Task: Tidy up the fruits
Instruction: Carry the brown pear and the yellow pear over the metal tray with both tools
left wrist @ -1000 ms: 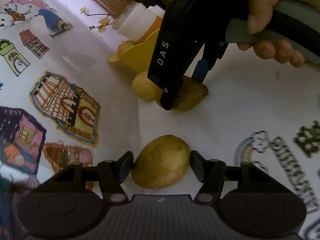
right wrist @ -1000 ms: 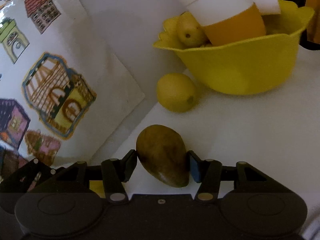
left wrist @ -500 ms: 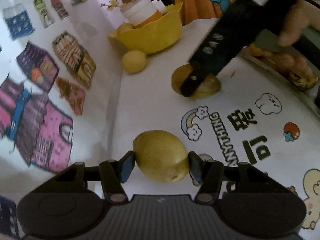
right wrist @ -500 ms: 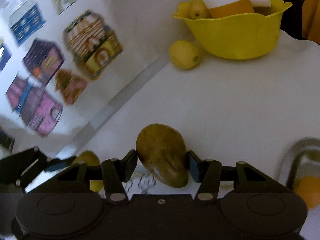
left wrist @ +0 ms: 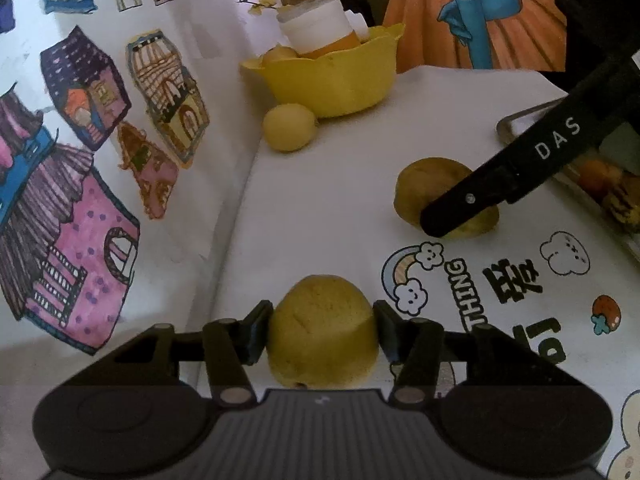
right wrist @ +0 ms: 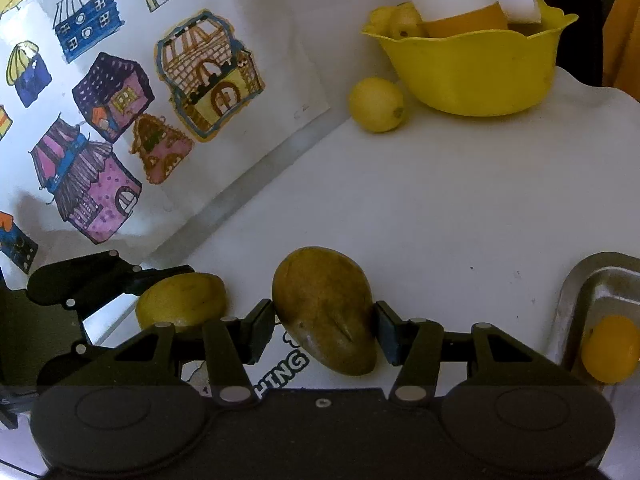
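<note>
My left gripper (left wrist: 322, 320) has a yellow-green fruit (left wrist: 322, 332) between its pads, held above the white table (left wrist: 328, 208); its jaws are closing and both pads press on the fruit. My right gripper (right wrist: 325, 320) is shut on a brownish-green mango (right wrist: 324, 308), also held off the table. In the left wrist view that mango (left wrist: 432, 180) shows at mid right, with a black right-gripper finger (left wrist: 480, 196) across it. The right wrist view shows the yellow-green fruit (right wrist: 180, 300) at lower left.
A yellow bowl (left wrist: 340, 88) with a white-and-orange cup (left wrist: 316, 32) and small fruit stands at the back. A lemon (right wrist: 378, 104) lies beside it. A metal tray (right wrist: 600, 284) at the right holds an orange fruit (right wrist: 610, 348). Drawings of houses cover the left wall.
Both grippers have drawn back from the yellow bowl, each carrying its fruit. The left view has rolled, and its pads now press on the fruit. The metal tray has come into the right view.
</note>
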